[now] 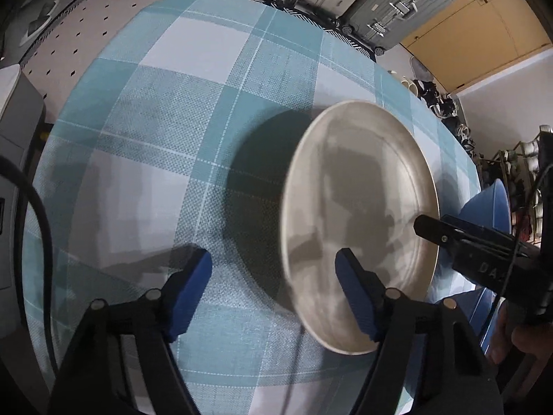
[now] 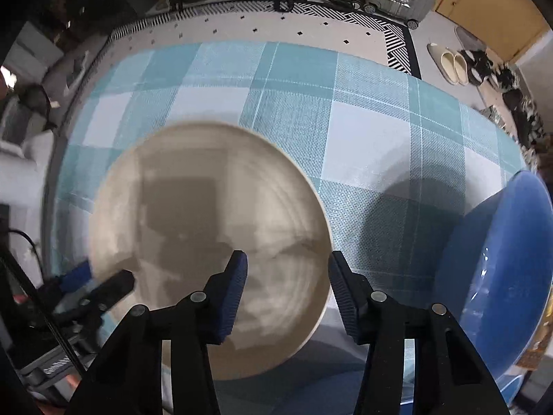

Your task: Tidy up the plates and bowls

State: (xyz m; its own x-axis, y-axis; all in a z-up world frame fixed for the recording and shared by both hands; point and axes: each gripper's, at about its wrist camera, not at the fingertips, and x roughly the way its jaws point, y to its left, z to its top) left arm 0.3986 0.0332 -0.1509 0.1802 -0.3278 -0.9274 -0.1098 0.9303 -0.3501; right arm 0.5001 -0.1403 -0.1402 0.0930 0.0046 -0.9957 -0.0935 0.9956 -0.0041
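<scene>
Right claw (image 2: pixel 288 288) stood open, straddling beige plate (image 2: pixel 211 242) rim below; left claw (image 1: pixel 273 294) open at its opposite rim. Blue bowl (image 2: pixel 497 276) lay rightward, nearer right hand.

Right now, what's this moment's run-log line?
left gripper: jaws open astride beige round plate rim | right gripper: jaws open astride opposite rim | plate: blurred, over teal checked tablecloth | blue bowl: apart

place: a home | signs: suitcases (image 1: pixel 397 3) by a door (image 1: pixel 484 31), slippers (image 2: pixel 449 64), rug (image 2: pixel 311 31), checked cloth (image 1: pixel 193 103) on surface
</scene>
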